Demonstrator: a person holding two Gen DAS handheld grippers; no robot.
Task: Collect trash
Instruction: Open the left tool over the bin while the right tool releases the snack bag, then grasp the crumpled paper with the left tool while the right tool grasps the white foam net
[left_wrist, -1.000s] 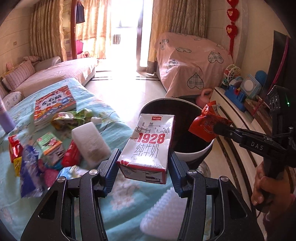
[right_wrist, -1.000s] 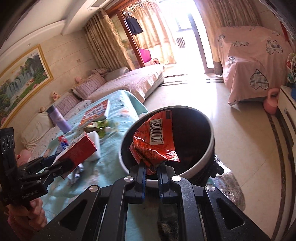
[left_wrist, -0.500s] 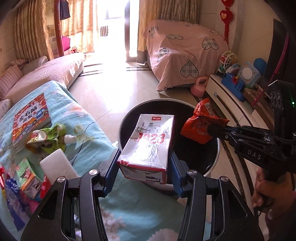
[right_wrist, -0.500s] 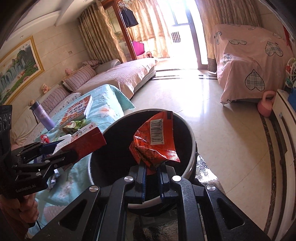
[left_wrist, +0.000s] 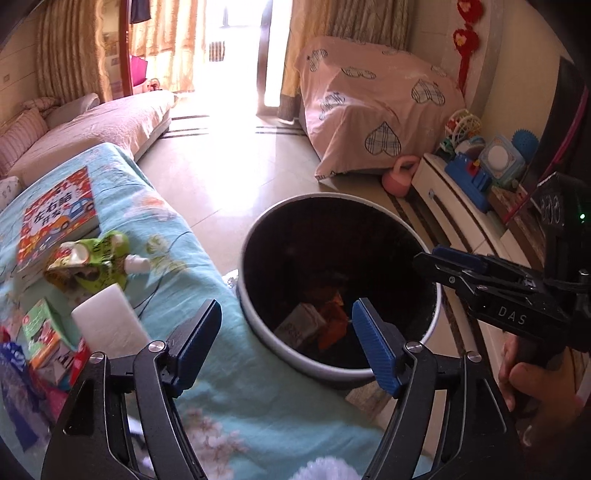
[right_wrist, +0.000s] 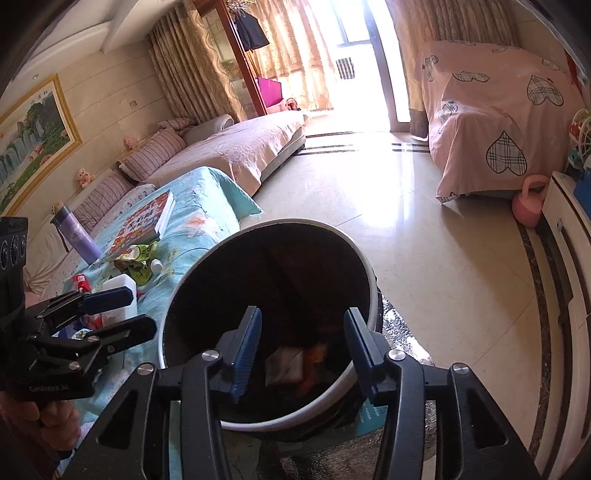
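A round black trash bin with a white rim (left_wrist: 334, 369) (right_wrist: 364, 264) stands on the floor beside the table. A milk carton (left_wrist: 303, 325) (right_wrist: 286, 365) and a red snack wrapper (left_wrist: 334, 319) (right_wrist: 316, 356) lie at its bottom. My left gripper (left_wrist: 286, 341) is open and empty over the bin's near edge. My right gripper (right_wrist: 301, 341) is open and empty above the bin; it also shows in the left wrist view (left_wrist: 450, 258). More trash lies on the blue tablecloth: a crumpled green pouch (left_wrist: 94, 260) (right_wrist: 138, 260), a white block (left_wrist: 105, 321), small colourful packets (left_wrist: 40, 334).
A picture book (left_wrist: 55, 218) (right_wrist: 146, 221) and a purple bottle (right_wrist: 75, 240) sit on the table. A pink kettlebell (left_wrist: 399, 181) and a white low cabinet (left_wrist: 461, 214) with toys are to the right. Sofas stand behind.
Both grippers opened. The milk carton dropped from the left gripper and the red wrapper from the right one; both now lie in the bin.
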